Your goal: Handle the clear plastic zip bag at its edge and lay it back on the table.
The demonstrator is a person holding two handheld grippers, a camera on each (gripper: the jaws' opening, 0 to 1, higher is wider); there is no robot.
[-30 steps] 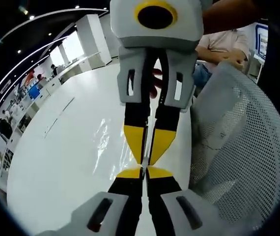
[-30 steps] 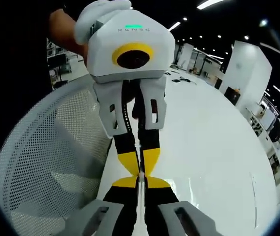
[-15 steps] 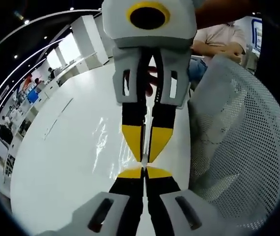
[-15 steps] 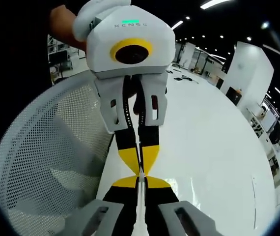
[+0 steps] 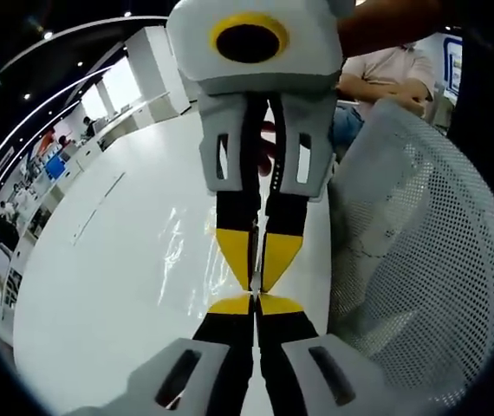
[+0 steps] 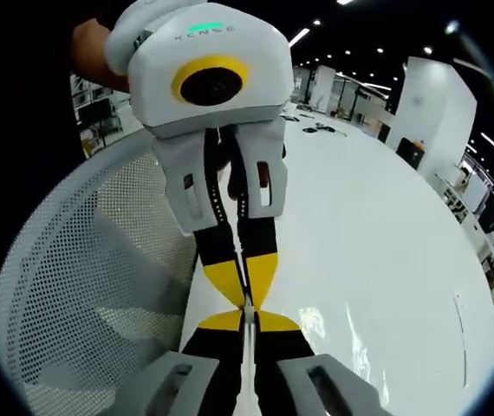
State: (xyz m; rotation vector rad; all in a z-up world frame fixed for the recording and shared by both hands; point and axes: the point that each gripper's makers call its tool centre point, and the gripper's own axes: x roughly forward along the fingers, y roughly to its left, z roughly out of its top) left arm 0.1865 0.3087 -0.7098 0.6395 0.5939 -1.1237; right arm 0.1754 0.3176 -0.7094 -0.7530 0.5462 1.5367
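Observation:
The clear zip bag (image 5: 180, 253) shows as shiny creased film just over the white table (image 5: 100, 295); in the right gripper view the zip bag (image 6: 351, 347) glints at lower right. My left gripper (image 5: 256, 302) is shut on the bag's thin edge, yellow tips together. My right gripper (image 5: 258, 279) comes down from the top of the left gripper view, tip to tip with it, shut on the same edge. In the right gripper view my right gripper (image 6: 249, 315) meets the left gripper (image 6: 246, 297) the same way.
A white mesh basket (image 5: 420, 260) stands close beside the grippers at the table's edge, and the mesh basket (image 6: 82, 286) lies left in the right gripper view. A seated person (image 5: 394, 74) is behind it. The table (image 6: 386, 217) stretches wide and bare beyond the bag.
Both views have shifted and tilted a little with the hands. The two grippers stay tip to tip, shut on the bag's edge.

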